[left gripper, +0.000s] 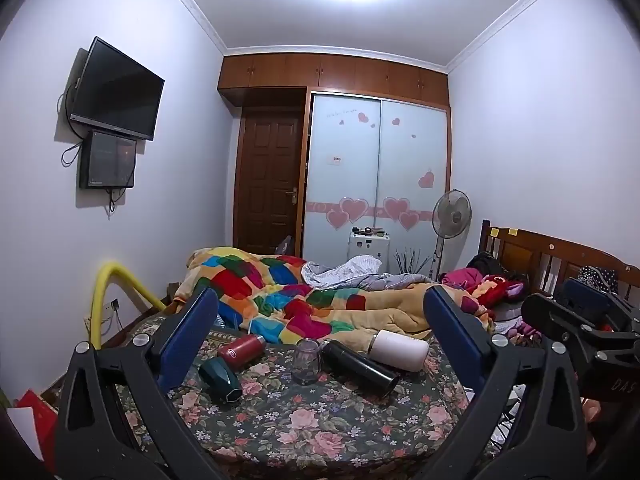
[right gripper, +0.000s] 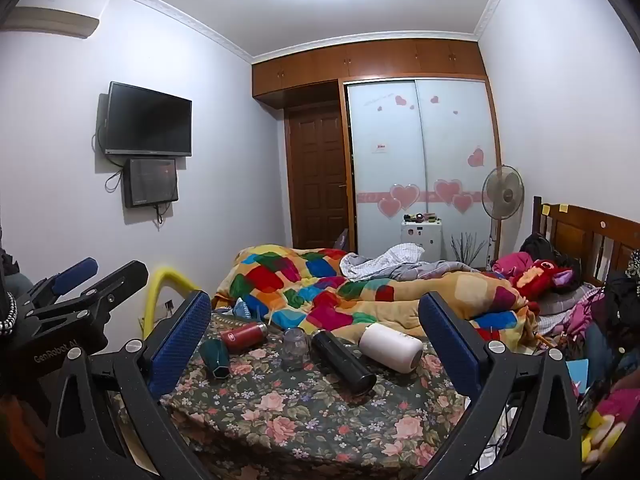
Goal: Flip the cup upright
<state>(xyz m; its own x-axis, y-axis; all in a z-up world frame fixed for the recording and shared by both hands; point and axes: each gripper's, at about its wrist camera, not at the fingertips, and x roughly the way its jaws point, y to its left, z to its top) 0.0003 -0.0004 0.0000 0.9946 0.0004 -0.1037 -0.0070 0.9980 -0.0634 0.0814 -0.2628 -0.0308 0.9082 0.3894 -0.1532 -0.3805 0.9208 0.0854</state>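
1. My left gripper [left gripper: 320, 328] has its jaws spread wide, blue pads far apart, nothing between them and nothing touched. It hangs above the near edge of the floral bedspread [left gripper: 304, 428].
2. At 9 o'clock from the spread's centre lies the dark green cup [left gripper: 221, 383], on its side, its hexagonal base facing me.
3. Just behind it, towards 10 o'clock, a red flask [left gripper: 241, 351] lies on its side.
4. At 12 o'clock the clear cup [left gripper: 307, 361] stands mouth-down on the spread, between the red flask and the black flask [left gripper: 360, 368], which lies tipped over with its open mouth towards me.
5. At 2 o'clock a white cup [left gripper: 397, 349] lies on its side, touching the black flask's far end.
6. My right gripper [right gripper: 316, 326] also has its jaws wide apart, holding nothing, clear of every cup. From its camera, the clear cup [right gripper: 296, 349] sits at 12 o'clock, well ahead of the pads.
7. Behind everything, the patchwork quilt [left gripper: 280, 292] is heaped at 12 o'clock.
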